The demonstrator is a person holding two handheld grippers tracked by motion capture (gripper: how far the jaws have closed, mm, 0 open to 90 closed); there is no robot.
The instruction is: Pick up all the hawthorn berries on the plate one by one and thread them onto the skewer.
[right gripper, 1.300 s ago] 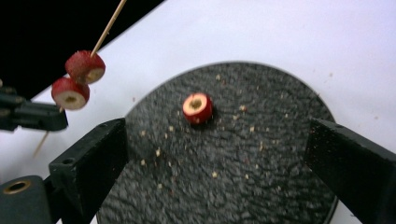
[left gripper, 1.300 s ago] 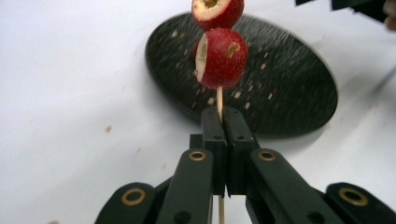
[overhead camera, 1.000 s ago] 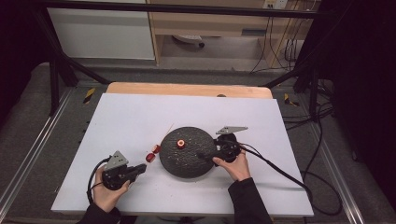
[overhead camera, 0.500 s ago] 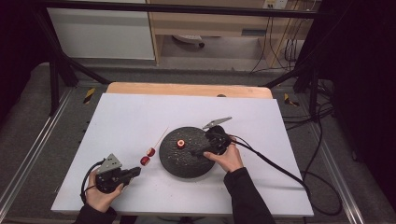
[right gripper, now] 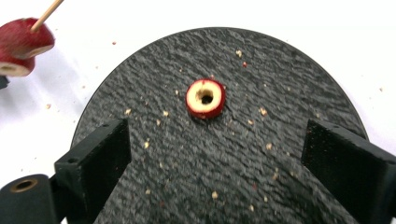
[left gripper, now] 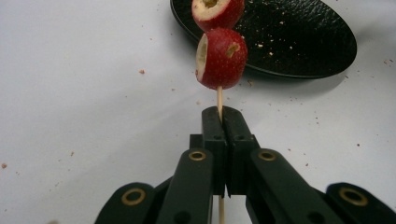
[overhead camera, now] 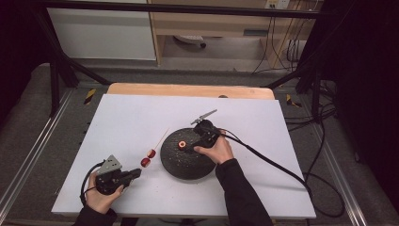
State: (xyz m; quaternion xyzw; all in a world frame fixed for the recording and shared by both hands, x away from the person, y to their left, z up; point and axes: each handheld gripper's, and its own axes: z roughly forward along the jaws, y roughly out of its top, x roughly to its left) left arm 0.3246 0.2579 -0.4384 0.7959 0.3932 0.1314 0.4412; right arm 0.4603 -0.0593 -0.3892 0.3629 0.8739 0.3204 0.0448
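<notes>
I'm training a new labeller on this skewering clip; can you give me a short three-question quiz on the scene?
1. True or false: the left gripper is shut on the thin wooden skewer.
2. How many red cored fruit pieces sit on that skewer?
3. Where does the loose red fruit ring lie: A) on the white table, B) on the round black textured plate, C) between the right gripper's jaws?

Key: 1 true; 2 two; 3 B. The right gripper's jaws stand open over the plate.

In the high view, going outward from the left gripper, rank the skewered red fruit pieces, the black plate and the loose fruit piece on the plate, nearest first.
1. Skewered fruit pieces, just past the left gripper.
2. Black plate, to their right.
3. Loose fruit piece, on the plate beside the right gripper.
</notes>
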